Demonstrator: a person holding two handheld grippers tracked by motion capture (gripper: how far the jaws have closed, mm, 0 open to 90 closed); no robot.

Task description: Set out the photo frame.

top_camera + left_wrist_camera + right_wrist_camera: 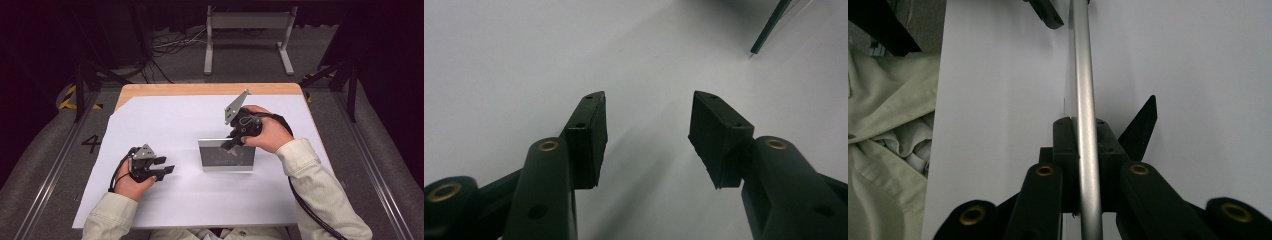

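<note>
Jaws of right gripper (235, 141) clenched on the top edge of a picture frame (227, 157); silver rail (1083, 100) runs lengthwise straight out between the pads. Left gripper (162, 167) released, nothing between its pads, well off to the frame's side over white paper (165, 125).

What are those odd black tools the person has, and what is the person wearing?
Each hand carries black two-jaw tongs: the left tongs and right tongs. Each bears a grey three-cornered plate on top, and brass-coloured pivot pins join its arms. The flat rectangular black pads have small screw holes. A black cable trails from the right one. The sleeves are pale cream-coloured cloth.
</note>
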